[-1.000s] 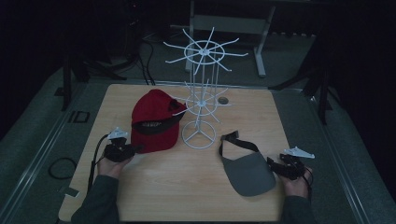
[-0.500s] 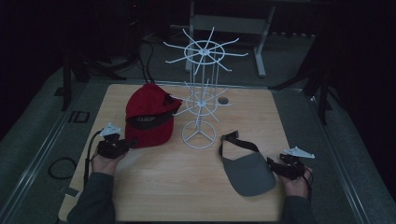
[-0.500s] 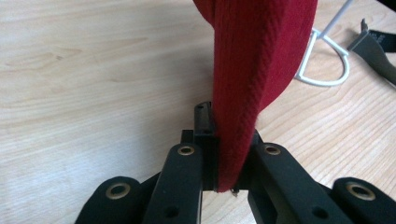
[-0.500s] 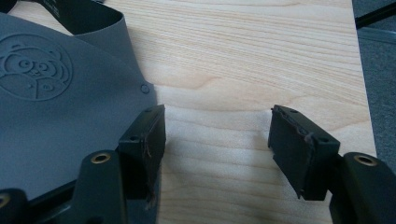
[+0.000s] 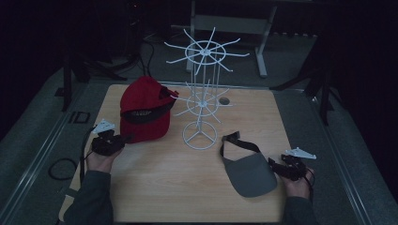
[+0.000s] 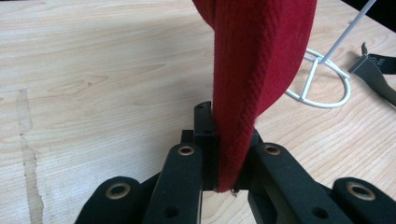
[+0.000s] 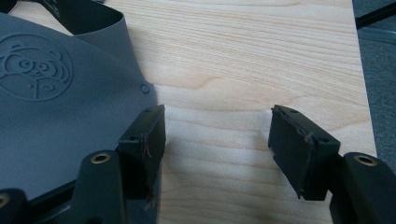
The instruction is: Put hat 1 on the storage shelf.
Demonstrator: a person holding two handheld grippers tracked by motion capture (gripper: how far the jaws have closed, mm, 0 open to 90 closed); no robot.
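- High view: left gripper (image 5: 123,138) lifts the red cotton cap (image 5: 143,111) by its brim toward the white wire rack (image 5: 201,93), likely for hanging.
- Left gripper view: jaws clamped on the brim.
- Right gripper view: jaws spread, empty, beside the grey rubbery visor (image 7: 56,93) on the wooden table (image 7: 243,56).

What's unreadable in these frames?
- Red cap: left gripper view, top cut off by the frame edge; the jaws hide its clamped edge.
- Grey visor: right gripper view, cut off at the left edge; embossed emblem partly out of frame.
- White rack: high view, its thin arms blur against the dark background.
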